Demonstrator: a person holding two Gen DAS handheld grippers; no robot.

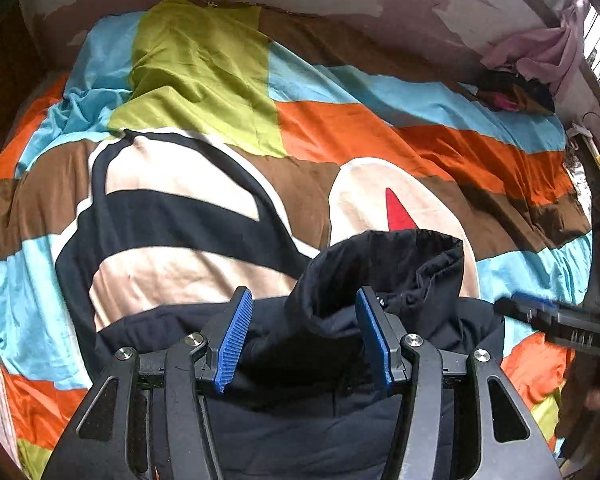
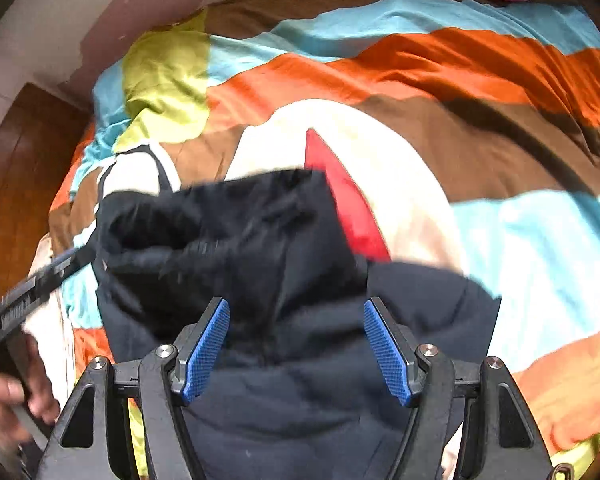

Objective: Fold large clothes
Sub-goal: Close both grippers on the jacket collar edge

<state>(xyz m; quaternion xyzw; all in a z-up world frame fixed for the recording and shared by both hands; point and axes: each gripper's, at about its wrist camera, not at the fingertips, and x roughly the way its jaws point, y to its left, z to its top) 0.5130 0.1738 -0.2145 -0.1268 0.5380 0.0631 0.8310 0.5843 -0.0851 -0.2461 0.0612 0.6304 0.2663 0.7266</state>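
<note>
left tongs [image 1: 304, 334]: open, above dark jacket [image 1: 380, 280] | striped bedcover [image 1: 380, 128] beneath

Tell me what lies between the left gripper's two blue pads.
Dark jacket fabric, bunched between the left gripper pads but not pinched, in the left wrist view.

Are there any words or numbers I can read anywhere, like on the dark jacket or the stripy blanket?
No text can be read.
Dark jacket: no words or label visible.
Stripy blanket: only colour blocks and shapes, no letters.
Left claw, seen from the right wrist view: pale marks along its side, too blurred to read.
Right claw, seen from the left wrist view: small marks, too blurred to read.
</note>
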